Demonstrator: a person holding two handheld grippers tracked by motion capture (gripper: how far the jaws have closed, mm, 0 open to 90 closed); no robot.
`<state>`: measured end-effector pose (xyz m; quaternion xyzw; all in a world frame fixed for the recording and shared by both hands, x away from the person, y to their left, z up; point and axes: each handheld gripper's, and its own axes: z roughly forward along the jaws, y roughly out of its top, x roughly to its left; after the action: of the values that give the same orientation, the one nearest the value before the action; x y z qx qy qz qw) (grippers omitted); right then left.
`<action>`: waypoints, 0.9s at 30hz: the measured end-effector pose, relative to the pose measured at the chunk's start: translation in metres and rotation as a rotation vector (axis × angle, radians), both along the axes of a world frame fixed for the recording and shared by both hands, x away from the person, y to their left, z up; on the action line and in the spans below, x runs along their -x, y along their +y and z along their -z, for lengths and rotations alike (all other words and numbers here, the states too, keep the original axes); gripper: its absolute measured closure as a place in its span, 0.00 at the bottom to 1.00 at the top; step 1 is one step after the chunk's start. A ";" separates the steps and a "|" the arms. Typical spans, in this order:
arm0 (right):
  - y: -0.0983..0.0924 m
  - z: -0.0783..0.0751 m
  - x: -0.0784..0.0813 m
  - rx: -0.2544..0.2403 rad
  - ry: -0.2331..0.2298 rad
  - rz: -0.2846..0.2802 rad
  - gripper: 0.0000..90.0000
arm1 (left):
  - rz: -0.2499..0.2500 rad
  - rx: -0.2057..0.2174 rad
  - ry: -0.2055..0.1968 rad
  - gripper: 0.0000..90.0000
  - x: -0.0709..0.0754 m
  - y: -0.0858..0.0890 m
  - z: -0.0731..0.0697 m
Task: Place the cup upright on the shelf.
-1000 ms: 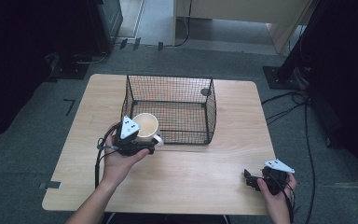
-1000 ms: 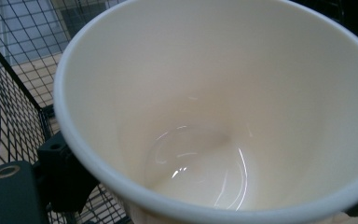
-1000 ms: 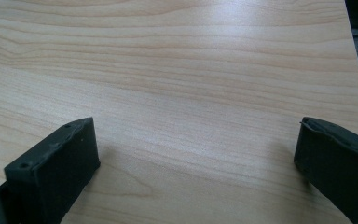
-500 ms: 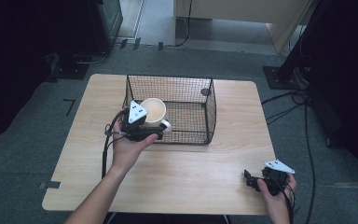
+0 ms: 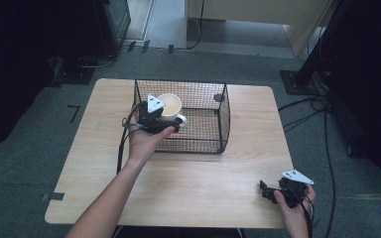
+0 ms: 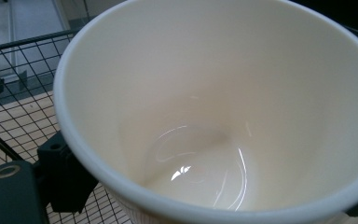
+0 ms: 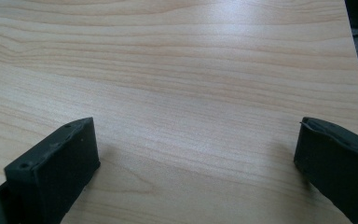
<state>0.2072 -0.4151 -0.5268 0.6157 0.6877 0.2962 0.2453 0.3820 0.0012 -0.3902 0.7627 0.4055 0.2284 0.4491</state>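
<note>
cup [image 5: 170, 106] above basket [image 5: 213, 141], basket on table [image 5: 203, 183]

The cream-white cup [image 5: 170, 106] is round-rimmed, glossy inside and empty, with a small handle jutting toward the right in the high view. It is held upright, mouth up, above the near-left part of the black wire basket [image 5: 206, 116], its body just over the basket's top edge. The basket is rectangular, open-topped, and stands on the far middle of the wooden tabletop [image 5: 198, 183].
</note>
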 end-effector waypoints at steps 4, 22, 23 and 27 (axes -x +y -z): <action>0.000 0.000 0.000 0.000 0.000 0.000 0.00 | 0.001 -0.025 0.010 0.10 -0.014 -0.009 0.004; 0.000 0.000 0.000 -0.001 0.000 -0.001 0.00 | -0.033 -0.038 0.001 0.10 -0.071 -0.020 0.016; 0.000 0.000 0.000 -0.001 0.000 -0.001 0.00 | -0.034 -0.034 -0.005 0.10 -0.073 -0.019 0.017; 0.000 0.000 0.000 0.000 0.000 -0.001 0.00 | -0.019 0.027 0.021 0.10 -0.082 -0.016 0.022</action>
<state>0.2071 -0.4151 -0.5268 0.6152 0.6881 0.2966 0.2450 0.4642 -0.0144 -0.4121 0.7550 0.4204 0.2193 0.4529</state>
